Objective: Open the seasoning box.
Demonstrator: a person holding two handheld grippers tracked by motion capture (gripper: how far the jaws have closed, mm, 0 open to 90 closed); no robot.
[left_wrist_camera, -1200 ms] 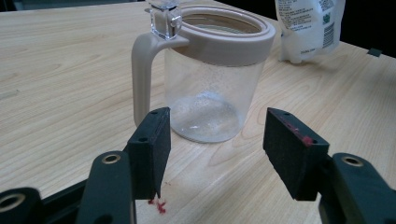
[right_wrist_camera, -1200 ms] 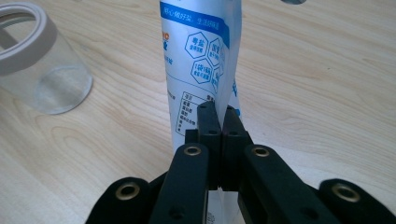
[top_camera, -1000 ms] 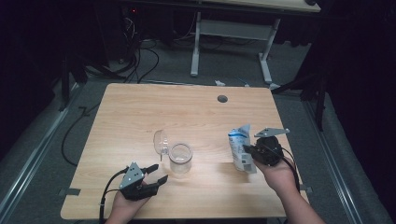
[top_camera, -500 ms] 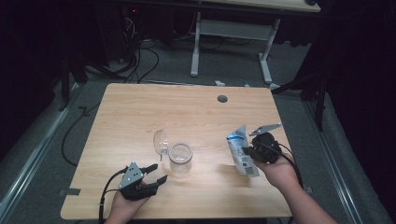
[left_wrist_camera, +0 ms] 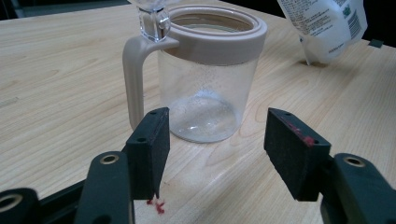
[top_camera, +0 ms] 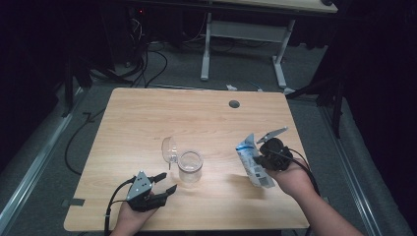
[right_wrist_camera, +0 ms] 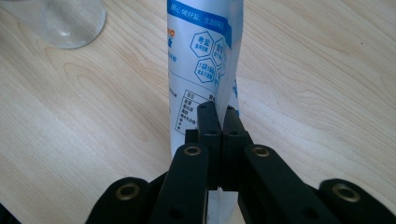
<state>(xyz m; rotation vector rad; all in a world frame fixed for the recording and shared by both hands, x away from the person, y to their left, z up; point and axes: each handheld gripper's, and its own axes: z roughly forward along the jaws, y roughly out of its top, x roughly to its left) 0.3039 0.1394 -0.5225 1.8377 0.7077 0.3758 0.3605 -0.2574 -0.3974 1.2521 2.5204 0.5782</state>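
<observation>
A clear jug (top_camera: 190,166), empty with its lid flipped up, stands mid-table (top_camera: 147,118). The right gripper (top_camera: 260,158) pinches a white-blue pouch (top_camera: 252,162) to the jug's right; the left gripper (top_camera: 164,183), gaping, holds nothing just before the jug. Dark room, cables on floor.

White-blue pouch (top_camera: 253,162) tilted beside open-lidded jar (top_camera: 190,166)

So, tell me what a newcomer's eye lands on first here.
Likely the white and blue pouch at the table's right, pinched in the shut right gripper and held off the wood. Next, the clear jar with its beige rim and handle mid-table, lid flipped open, the open left gripper just before it.
</observation>
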